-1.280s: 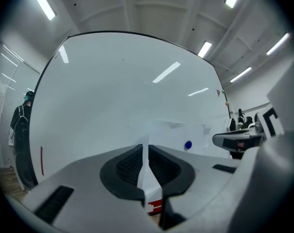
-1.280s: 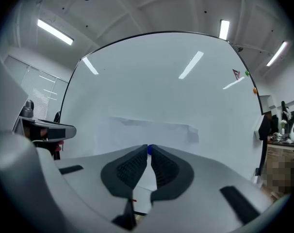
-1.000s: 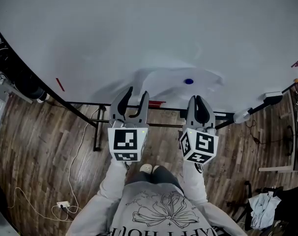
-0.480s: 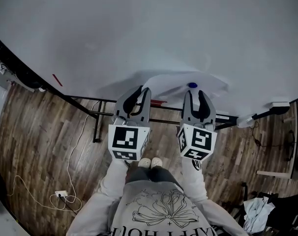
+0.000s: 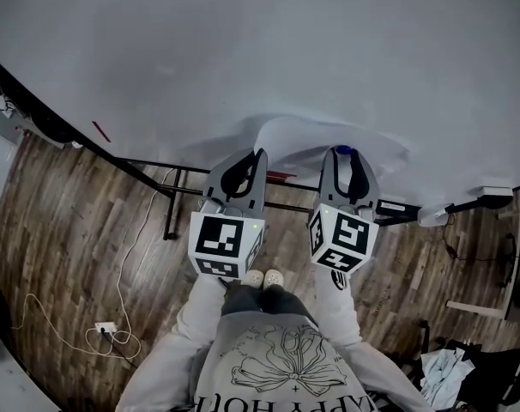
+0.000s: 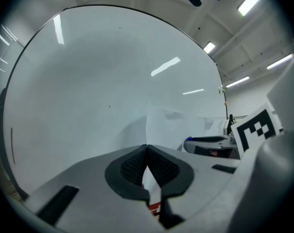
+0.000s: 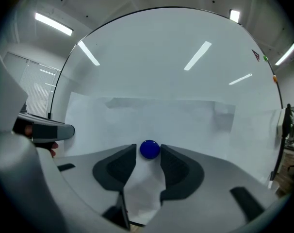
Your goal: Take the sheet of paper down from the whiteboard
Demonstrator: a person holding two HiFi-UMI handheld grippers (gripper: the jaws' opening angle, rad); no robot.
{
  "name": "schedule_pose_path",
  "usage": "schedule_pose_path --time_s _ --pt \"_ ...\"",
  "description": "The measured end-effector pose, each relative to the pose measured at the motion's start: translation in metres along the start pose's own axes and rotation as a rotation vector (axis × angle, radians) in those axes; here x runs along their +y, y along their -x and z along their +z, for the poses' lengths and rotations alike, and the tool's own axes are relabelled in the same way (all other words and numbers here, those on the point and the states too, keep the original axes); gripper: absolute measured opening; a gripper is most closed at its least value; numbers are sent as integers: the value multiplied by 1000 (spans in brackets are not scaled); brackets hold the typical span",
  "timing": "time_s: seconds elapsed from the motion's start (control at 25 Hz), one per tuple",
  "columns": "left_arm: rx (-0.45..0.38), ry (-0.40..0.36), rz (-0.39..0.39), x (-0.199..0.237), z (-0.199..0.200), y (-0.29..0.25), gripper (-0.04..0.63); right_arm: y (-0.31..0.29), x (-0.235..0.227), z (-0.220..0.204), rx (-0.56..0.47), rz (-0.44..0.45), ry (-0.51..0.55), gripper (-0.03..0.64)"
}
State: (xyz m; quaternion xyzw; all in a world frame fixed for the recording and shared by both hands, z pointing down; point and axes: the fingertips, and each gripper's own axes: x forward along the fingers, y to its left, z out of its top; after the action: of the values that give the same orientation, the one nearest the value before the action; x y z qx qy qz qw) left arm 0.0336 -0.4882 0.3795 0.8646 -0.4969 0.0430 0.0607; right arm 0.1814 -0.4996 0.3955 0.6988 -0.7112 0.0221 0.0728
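Left hand-held gripper [image 6: 147,148], just closed on paper [image 6: 172,130]

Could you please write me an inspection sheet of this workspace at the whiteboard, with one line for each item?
Surface: whiteboard, mostly bare, with one short red mark near its left edge.
Job's things: sheet of paper, not yet taken down, pinned by a blue magnet; its left edge is lifted off the board.
Clutter: pale block, perhaps an eraser, on the board's ledge.
Grippers: left tool has just been closing and is shut on the paper's left edge. Right tool has just been opening and is open, with the magnet at its jaw tips, not gripped.
Cables: white cable with a plug on the floor, at left.
Surroundings: wooden floor; black board stand.
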Motion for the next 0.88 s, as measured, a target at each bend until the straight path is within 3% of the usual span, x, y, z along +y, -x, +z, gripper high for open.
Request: schedule_pose_path --time_s 0.56,0.88 --pt "22 24 10 7 -1 1 5 1 -2 2 -4 -23 2 120" --pt "33 2 50 21 -1 11 5 17 -13 27 -68 -51 4 118"
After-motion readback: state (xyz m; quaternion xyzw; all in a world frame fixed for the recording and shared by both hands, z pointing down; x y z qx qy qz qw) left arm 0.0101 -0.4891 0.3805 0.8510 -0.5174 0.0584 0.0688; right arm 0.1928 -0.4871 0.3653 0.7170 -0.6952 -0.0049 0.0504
